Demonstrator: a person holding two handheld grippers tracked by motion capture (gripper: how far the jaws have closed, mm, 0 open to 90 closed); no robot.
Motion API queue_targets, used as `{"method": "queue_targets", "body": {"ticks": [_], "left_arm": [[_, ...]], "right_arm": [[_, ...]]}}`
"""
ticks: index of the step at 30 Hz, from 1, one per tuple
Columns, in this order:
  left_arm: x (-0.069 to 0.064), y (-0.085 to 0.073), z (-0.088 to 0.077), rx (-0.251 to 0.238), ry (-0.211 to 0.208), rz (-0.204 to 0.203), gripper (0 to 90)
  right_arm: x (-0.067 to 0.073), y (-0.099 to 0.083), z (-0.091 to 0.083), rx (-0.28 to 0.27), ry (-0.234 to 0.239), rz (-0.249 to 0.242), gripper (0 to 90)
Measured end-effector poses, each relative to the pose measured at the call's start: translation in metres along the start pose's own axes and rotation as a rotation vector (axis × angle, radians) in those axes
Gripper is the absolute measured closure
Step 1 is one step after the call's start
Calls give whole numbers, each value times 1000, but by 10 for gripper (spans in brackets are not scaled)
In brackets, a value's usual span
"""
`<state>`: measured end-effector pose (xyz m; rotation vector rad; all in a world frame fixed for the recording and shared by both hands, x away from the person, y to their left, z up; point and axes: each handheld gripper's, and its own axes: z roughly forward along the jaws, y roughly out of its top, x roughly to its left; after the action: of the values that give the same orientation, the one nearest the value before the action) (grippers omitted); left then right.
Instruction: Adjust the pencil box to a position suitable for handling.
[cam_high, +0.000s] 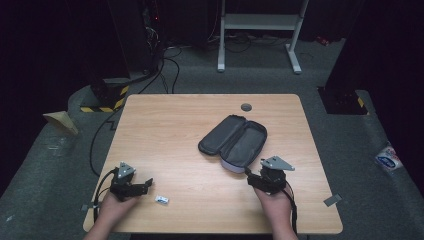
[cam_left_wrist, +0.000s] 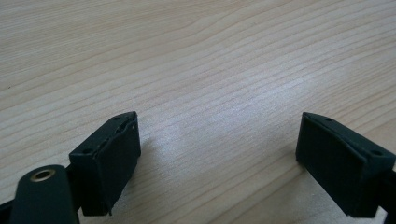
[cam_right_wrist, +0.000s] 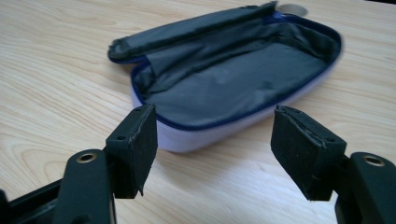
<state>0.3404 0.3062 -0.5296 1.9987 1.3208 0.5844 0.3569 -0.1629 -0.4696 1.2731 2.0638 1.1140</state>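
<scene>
Grey pouch (cam_right_wrist: 233, 79) lies unzipped just beyond right claw (cam_right_wrist: 212, 140), spread wide, empty.

Bright overhead light on the table (cam_high: 190, 130), dark surroundings, soft sheen on wood, near jaws slightly blurred

dark room, grey carpet (cam_high: 210, 80)

Wooden table (cam_high: 175, 130) with open pouch (cam_high: 233, 141) (small white packet (cam_high: 161, 199) nearby)
</scene>
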Motion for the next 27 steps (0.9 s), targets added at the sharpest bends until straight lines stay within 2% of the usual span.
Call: {"method": "queue_targets", "body": {"ticks": [5, 9, 18, 21, 23, 27], "left_arm": [[0, 0, 0, -1, 3, -5, 143], [0, 0, 0, 0, 3, -3, 143], [1, 0, 0, -2, -1, 1, 144], [0, 0, 0, 0, 0, -2, 145], [0, 0, 0, 0, 2, -2, 146], [0, 0, 0, -1, 0, -3, 146]], "right_arm": [[8, 7, 12, 20, 21, -6, 334], [14, 8, 23, 24, 53, -28, 396], [30, 7, 45, 72, 82, -83, 515], [35, 6, 51, 79, 83, -103, 607], [39, 4, 54, 82, 97, -98, 688], [48, 1, 54, 72, 116, -130, 825]]}}
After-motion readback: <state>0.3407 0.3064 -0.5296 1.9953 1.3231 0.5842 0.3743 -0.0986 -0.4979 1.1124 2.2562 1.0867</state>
